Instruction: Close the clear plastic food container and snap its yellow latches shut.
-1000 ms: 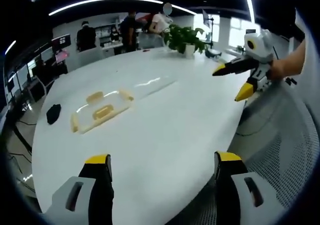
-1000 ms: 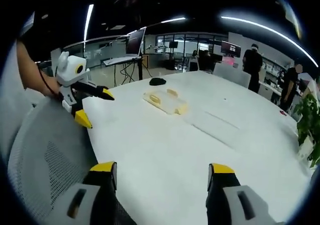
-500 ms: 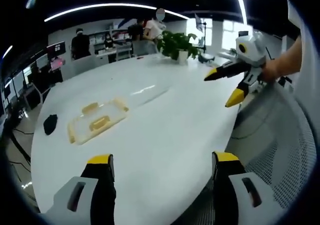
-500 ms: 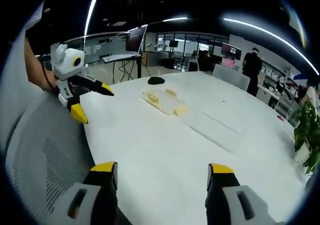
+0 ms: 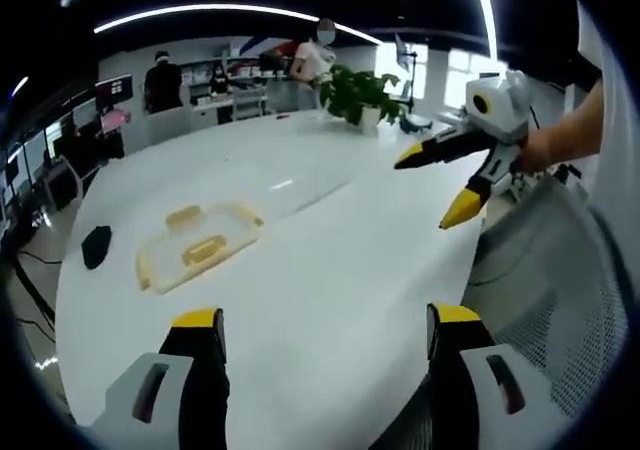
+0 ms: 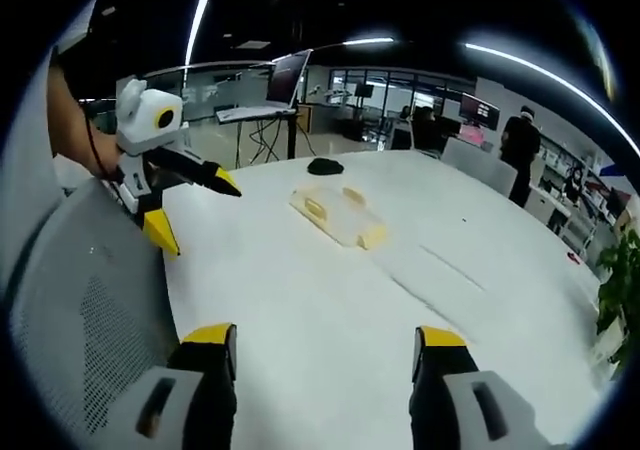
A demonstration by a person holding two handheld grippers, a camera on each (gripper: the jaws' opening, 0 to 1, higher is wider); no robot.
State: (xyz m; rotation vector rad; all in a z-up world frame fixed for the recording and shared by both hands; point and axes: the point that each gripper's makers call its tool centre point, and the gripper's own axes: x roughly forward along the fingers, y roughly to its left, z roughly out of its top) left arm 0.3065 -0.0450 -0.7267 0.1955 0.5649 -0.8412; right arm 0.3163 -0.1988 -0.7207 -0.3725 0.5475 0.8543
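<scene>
Big white oval worktop [image 5: 330, 270] takes up most of both views, super glossy with the ceiling light strips reflecting off it. There's a small black object [image 5: 95, 247] lying near the far edge. A potted green plant [image 5: 362, 92] sits at one end. A grey mesh office chair [image 6: 85, 310] is pushed up against the near side. Background is an open office with monitors [image 6: 283, 73], desks and a few people standing around [image 5: 161, 80].

One container [image 5: 198, 247]; one black object [image 5: 95, 247]; one potted plant [image 5: 365, 92]; two grippers [image 5: 318, 332] [image 6: 322, 342].
</scene>
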